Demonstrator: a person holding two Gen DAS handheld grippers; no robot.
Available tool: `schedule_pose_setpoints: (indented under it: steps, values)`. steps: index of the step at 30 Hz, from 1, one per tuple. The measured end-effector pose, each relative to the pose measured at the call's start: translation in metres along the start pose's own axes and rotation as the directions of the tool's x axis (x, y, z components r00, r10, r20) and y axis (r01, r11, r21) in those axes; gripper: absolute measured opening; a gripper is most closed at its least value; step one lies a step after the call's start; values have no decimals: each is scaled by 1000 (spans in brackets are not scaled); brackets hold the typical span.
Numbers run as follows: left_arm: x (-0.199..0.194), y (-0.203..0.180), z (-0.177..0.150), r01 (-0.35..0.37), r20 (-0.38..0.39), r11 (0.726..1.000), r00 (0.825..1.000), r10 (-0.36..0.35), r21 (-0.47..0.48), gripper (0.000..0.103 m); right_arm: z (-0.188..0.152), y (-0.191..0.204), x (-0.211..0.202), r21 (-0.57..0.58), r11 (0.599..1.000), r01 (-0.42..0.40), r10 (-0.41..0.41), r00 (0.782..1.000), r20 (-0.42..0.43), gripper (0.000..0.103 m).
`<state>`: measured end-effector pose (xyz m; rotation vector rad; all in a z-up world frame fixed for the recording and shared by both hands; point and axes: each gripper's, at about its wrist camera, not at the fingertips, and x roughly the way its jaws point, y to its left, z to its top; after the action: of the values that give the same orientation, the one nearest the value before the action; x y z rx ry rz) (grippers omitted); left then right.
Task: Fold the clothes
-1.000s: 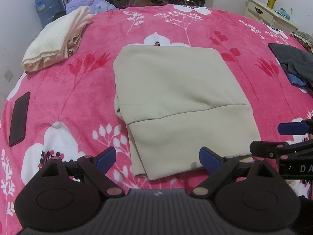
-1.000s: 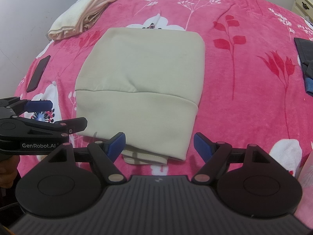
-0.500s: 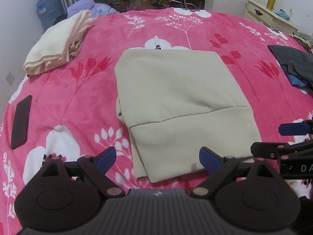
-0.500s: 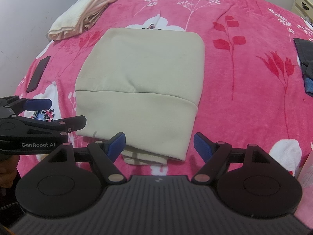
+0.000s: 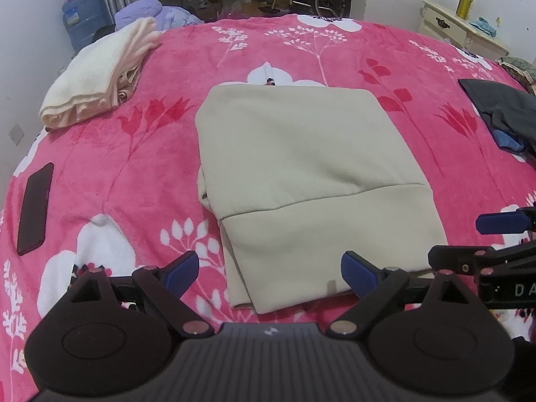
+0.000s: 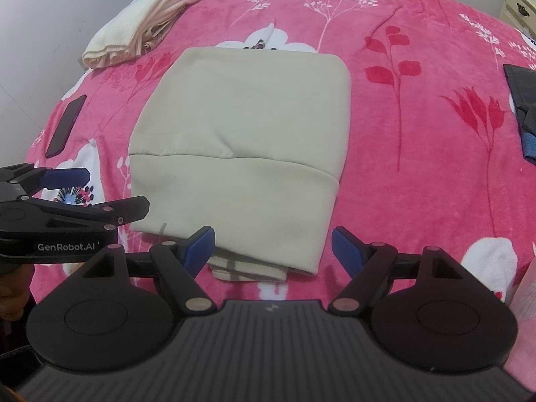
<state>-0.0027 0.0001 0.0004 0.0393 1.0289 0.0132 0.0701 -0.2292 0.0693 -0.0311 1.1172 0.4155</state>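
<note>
Only left wrist view: dresser [image 5: 464,35].

In the left wrist view, the folded beige garment [image 5: 301,181] is seen slightly lower in the frame than a second ago, and the cream clothes [image 5: 97,77] at upper left likewise.

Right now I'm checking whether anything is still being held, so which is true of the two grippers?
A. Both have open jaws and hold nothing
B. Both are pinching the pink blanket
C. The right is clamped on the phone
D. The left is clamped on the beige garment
A: the left gripper and the right gripper both show blue-tipped jaws spread wide with nothing between them, hovering at the near edge of the folded beige garment.
</note>
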Motion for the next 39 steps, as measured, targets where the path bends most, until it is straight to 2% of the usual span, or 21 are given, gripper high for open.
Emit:
schedule_pose_setpoints:
  steps: [39]
  values:
    - [6,0,0,19,-30,1000,999,-19,8,93,1,1,2,6,1000,0,0,1000,-10,77]
